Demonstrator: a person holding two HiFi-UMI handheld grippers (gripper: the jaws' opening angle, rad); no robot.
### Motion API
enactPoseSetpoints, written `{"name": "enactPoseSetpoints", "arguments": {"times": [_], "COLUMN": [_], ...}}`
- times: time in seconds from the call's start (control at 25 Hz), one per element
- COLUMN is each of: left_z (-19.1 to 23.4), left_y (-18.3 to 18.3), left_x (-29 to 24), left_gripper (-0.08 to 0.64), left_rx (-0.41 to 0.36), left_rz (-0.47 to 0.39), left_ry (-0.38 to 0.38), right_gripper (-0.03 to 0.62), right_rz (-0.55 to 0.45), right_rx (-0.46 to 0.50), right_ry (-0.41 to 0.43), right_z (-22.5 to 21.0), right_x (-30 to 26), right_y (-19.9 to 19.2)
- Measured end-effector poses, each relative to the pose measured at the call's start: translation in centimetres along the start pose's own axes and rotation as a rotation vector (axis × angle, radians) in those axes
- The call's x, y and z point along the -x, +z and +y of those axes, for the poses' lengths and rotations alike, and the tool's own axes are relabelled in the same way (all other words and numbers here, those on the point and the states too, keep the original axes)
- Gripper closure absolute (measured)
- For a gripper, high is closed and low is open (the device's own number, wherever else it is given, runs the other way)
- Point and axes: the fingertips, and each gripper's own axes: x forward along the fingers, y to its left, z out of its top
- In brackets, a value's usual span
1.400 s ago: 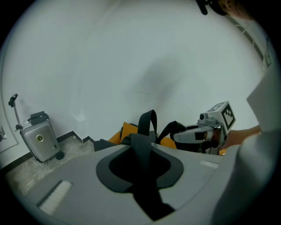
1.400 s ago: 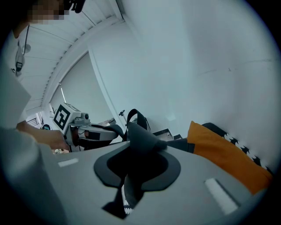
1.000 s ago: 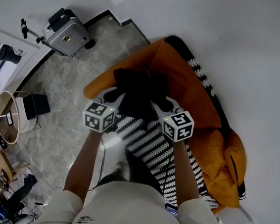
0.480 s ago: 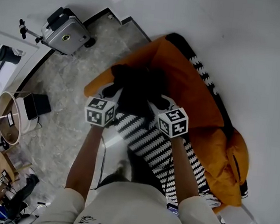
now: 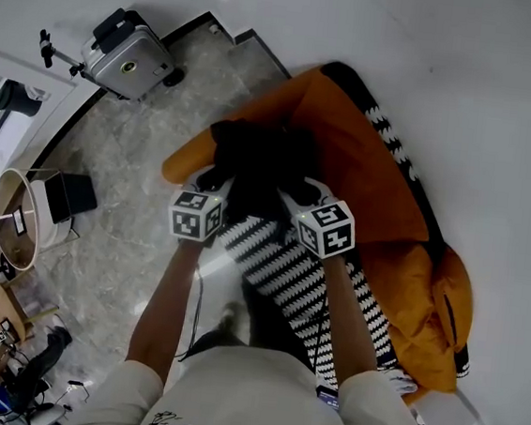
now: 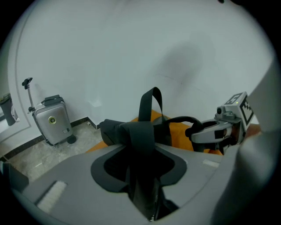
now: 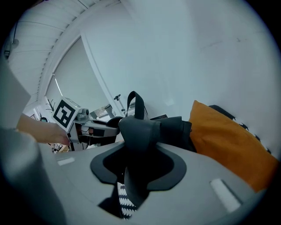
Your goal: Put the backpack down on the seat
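Observation:
A black backpack [image 5: 261,164] rests on the front of an orange beanbag seat [image 5: 364,170]. My left gripper [image 5: 219,183] is at its left side and my right gripper [image 5: 291,194] at its right side. In the left gripper view a black shoulder strap [image 6: 138,145] runs down between the jaws of the left gripper [image 6: 140,176]. These jaws have just been opening, and the strap lies slack in the gap. The right gripper [image 7: 138,176] has also just been opening. A padded strap [image 7: 140,132] hangs between its jaws with room beside it.
A silver suitcase [image 5: 129,56] stands on the marble floor by the wall. A round basket [image 5: 15,220] and a black box [image 5: 69,200] are at the left. A black-and-white striped cloth [image 5: 287,275] lies on the seat's front. The white wall is close behind the seat.
Both grippers have sunk slightly toward the seat with the backpack. The left marker cube has shifted right. The backpack now sits lower on the orange cushion.

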Motion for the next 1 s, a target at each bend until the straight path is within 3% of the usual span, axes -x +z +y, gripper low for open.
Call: {"name": "enactPoseSetpoints", "arguments": {"times": [0.32,0.52,0.76,1.0], "left_z": [0.4,0.2,1.7,2.5], "left_y": [-2.0,-2.8,-3.3,-4.1], "left_x": [0.1,-0.2,0.2,0.4], "left_gripper": [0.364,0.208,0.15,0.147], "left_rx": [0.094,0.139,0.169,0.201], "left_rz": [0.002,0.017,0.021,0.019], "left_ry": [-0.013,-0.057,-0.013,0.004], "right_gripper": [0.401,0.373,0.36,0.365], "right_rz": [0.015,0.025,0.014,0.01], "right_rx": [-0.02,-0.016,-0.02,-0.038], "right_ry": [-0.009,-0.027,-0.046,-0.077], "right_z": [1.0,1.0,1.4,0.8], "right_x": [-0.4,-0.3,-0.2,0.0], "right_y": [-1.2,-1.8,-1.6,-1.4]}}
